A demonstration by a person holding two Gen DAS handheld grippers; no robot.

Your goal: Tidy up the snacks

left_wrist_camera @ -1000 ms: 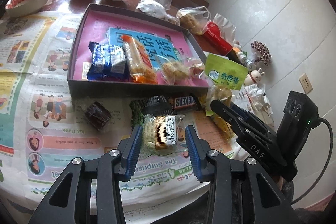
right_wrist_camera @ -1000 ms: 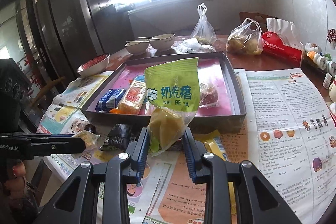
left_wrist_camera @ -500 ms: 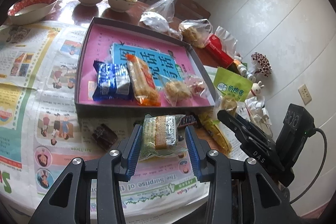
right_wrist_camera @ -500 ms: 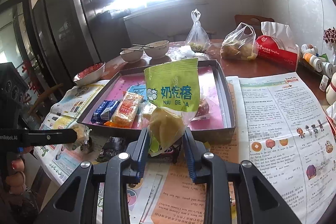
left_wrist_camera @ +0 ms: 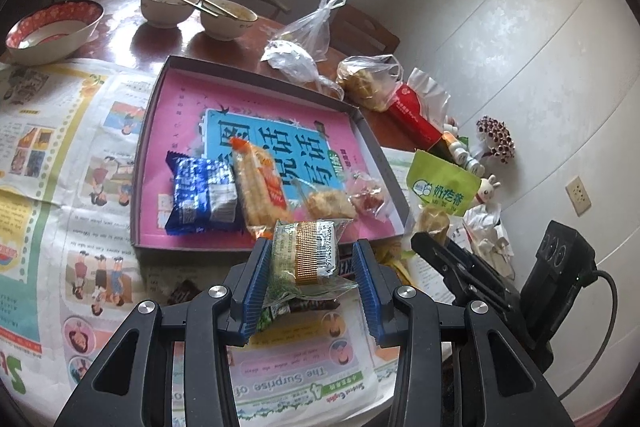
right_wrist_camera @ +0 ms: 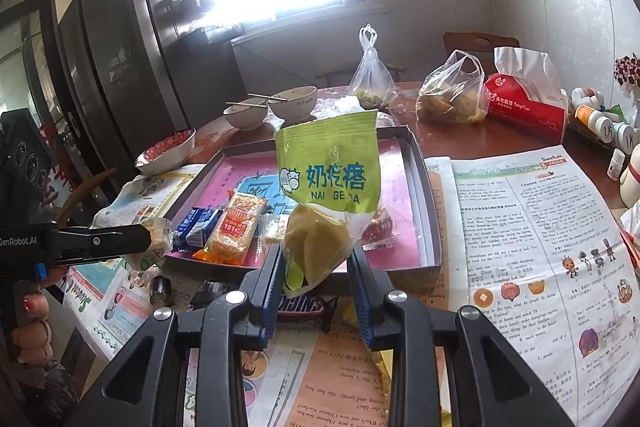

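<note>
A round wooden table is spread with illustrated newspaper sheets. On them sits a shallow dark tray with a pink liner, and along its near edge lie a blue wrapped biscuit pack, an orange cracker pack just beside it, and two small clear-wrapped sweets further right. Behind the tray stand two bowls with chopsticks, a red-rimmed bowl, knotted plastic bags and a red tissue pack.

The right gripper clamps the lower end of a green snack bag, which stands upright above the tray's near wall. The left gripper is closed on a clear-wrapped wafer cake, held in the air just in front of the tray. A Snickers bar lies on the paper beneath the right gripper, and a small dark wrapped sweet lies further left.
</note>
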